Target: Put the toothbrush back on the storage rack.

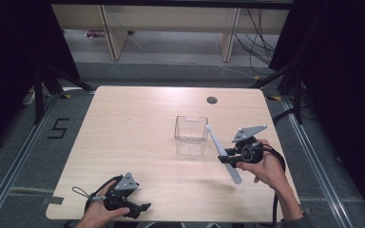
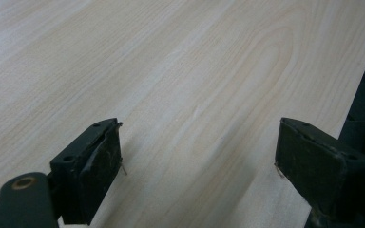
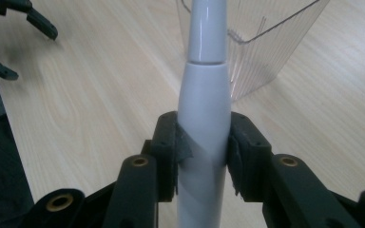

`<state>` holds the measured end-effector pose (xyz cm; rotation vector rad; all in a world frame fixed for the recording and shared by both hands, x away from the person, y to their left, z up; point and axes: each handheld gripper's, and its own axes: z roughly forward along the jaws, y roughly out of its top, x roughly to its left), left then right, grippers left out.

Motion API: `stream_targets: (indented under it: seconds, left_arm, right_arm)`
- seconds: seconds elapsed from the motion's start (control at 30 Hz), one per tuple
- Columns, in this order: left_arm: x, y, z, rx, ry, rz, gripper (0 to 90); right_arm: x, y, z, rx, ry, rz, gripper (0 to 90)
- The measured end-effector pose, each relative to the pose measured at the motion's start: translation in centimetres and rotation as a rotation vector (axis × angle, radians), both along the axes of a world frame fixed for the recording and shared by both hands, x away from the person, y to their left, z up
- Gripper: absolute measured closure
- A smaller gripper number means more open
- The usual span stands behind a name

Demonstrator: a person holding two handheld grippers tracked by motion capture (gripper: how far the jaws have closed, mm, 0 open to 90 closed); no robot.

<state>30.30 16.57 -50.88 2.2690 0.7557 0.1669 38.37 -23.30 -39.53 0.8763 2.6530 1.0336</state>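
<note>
Near the right edge of the desk [image 1: 123, 118], a little toward the near side, we see the right gripper [image 1: 224, 156] held in a hand [image 1: 266, 166] above the wood, its jaws pinching a white electric toothbrush [image 1: 223, 154] partway along its body. In the high view the toothbrush slants, its narrow head end reaching up toward the near right corner of a clear plastic container [image 1: 190, 135], its thicker end pointing down toward the near edge. Whether the head touches the container's rim we cannot tell.

In the right gripper view we see the two black jaws pressed against either side of the white toothbrush [image 3: 203, 142], with the clear container [image 3: 266, 42] just beyond it, standing upright on the desk [image 3: 100, 95]. The container sits near the middle of the desk, somewhat toward the right edge.

At the near edge, toward the left corner, we see the left gripper [image 1: 140, 209] in the other hand [image 1: 97, 216], low over the desk. In the left gripper view its jaws are spread wide with bare wood [image 2: 195, 71] between them. A small round grommet hole [image 1: 212, 99] lies close to the far edge.
</note>
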Motion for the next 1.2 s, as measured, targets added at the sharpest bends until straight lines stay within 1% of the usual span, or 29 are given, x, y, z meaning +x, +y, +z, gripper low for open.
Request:
stream_targets:
  seconds: [0.03,0.1,0.13,0.17,0.2,0.23,0.27,0.3,0.37,0.4,0.43,0.47,0.53,0.63,0.67,0.73,0.77,0.8,0.83,0.87,0.9,0.93,0.97,1.0,1.03,1.07,1.13,1.17,1.2]
  left_arm:
    - [0.0,0.0,0.0,0.001,0.002,0.001,14.9]
    - [0.0,0.0,0.0,0.003,0.007,-0.001,14.9]
    - [0.0,0.0,0.0,0.003,0.007,-0.001,14.9]
    - [0.0,0.0,-0.1,-0.003,0.007,0.006,14.9]
    - [0.0,0.0,0.0,-0.004,0.007,0.003,14.9]
    - [0.0,0.0,0.0,-0.004,0.007,0.003,14.9]
    - [0.1,0.1,0.0,-0.001,0.001,0.010,14.9]
    - [0.1,0.1,0.0,0.003,0.000,0.008,14.9]
    - [0.1,0.1,0.0,-0.002,0.001,0.010,14.9]
    - [0.0,0.0,0.0,-0.003,0.001,0.009,14.9]
    - [0.0,0.0,0.0,-0.003,0.001,0.009,14.9]
    - [0.0,0.0,0.0,-0.002,0.002,0.007,14.9]
    - [0.0,0.0,0.0,-0.007,0.006,0.006,14.9]
    - [0.0,0.0,0.0,-0.006,0.006,0.005,14.9]
    - [0.0,0.0,0.0,-0.006,0.006,0.005,14.9]
    - [0.0,0.0,0.0,-0.007,0.005,0.006,14.9]
    - [0.1,0.0,0.0,-0.001,0.002,0.008,14.9]
    - [0.0,0.0,0.0,-0.002,0.002,0.006,14.9]
    - [0.1,0.0,0.0,-0.001,0.003,0.006,14.9]
    - [0.0,0.0,0.0,-0.006,0.005,0.008,14.9]
    - [0.0,0.0,0.0,-0.006,0.005,0.008,14.9]
    - [0.0,0.0,-0.1,-0.005,0.009,0.003,14.9]
    - [0.0,0.0,-0.1,-0.004,0.009,0.001,14.9]
    - [0.0,0.0,-0.1,-0.003,0.009,0.001,14.9]
    - [0.0,0.0,-0.1,-0.002,0.008,0.000,14.9]
    - [0.0,0.0,0.0,-0.002,0.007,0.000,14.9]
    - [0.0,0.0,0.0,-0.003,0.006,0.004,14.9]
    - [0.0,0.0,0.0,-0.004,0.007,0.004,14.9]
    - [0.0,0.0,0.0,-0.004,0.007,0.003,14.9]
  right_arm:
    - [0.1,0.0,0.0,0.009,0.005,-0.011,66.6]
    - [0.2,0.0,0.0,0.036,-0.023,-0.017,66.5]
    - [0.2,0.0,0.0,0.036,-0.023,-0.017,66.5]
    - [0.2,0.0,0.2,0.035,-0.003,-0.023,66.6]
    - [0.5,-0.1,0.1,0.061,-0.036,-0.015,66.6]
    - [0.5,-0.1,0.1,0.061,-0.036,-0.015,66.6]
    - [0.5,-0.2,0.4,0.064,-0.017,-0.029,66.6]
    - [0.8,-0.3,0.5,0.077,-0.034,-0.013,66.6]
    - [1.0,-0.3,0.7,0.096,-0.039,-0.030,66.6]
    - [0.8,-0.2,0.8,0.099,-0.019,-0.051,66.5]
    - [0.8,-0.2,0.8,0.099,-0.019,-0.051,66.5]
    - [1.1,-0.3,0.8,0.105,-0.043,-0.037,66.6]
    - [1.4,-0.3,0.9,0.126,-0.057,-0.032,66.6]
    - [1.5,-0.4,1.4,0.146,-0.051,-0.055,66.6]
    - [1.7,-0.4,1.4,0.154,-0.064,-0.050,66.6]
    - [1.8,-0.4,1.6,0.156,-0.064,-0.047,66.6]
    - [1.9,-0.4,1.8,0.167,-0.069,-0.046,66.6]
    - [2.1,-0.4,1.9,0.194,-0.073,-0.054,66.6]
    - [2.3,-0.6,2.1,0.180,-0.087,-0.051,66.6]
    - [2.3,-0.5,2.2,0.195,-0.072,-0.071,66.6]
    - [2.3,-0.5,2.2,0.195,-0.072,-0.071,66.6]
    - [2.8,-0.5,2.4,0.190,-0.111,-0.058,66.5]
    - [2.7,-0.3,2.4,0.216,-0.086,-0.076,66.6]
    - [2.9,-0.5,2.6,0.196,-0.102,-0.065,66.6]
    - [3.1,-0.3,2.5,0.211,-0.107,-0.059,66.6]
    - [3.1,-0.3,2.6,0.212,-0.090,-0.074,66.6]
    - [3.2,-0.1,2.7,0.225,-0.084,-0.074,66.6]
    - [3.4,-0.1,2.8,0.225,-0.089,-0.073,66.6]
    - [3.6,-0.1,2.9,0.220,-0.110,-0.060,66.6]
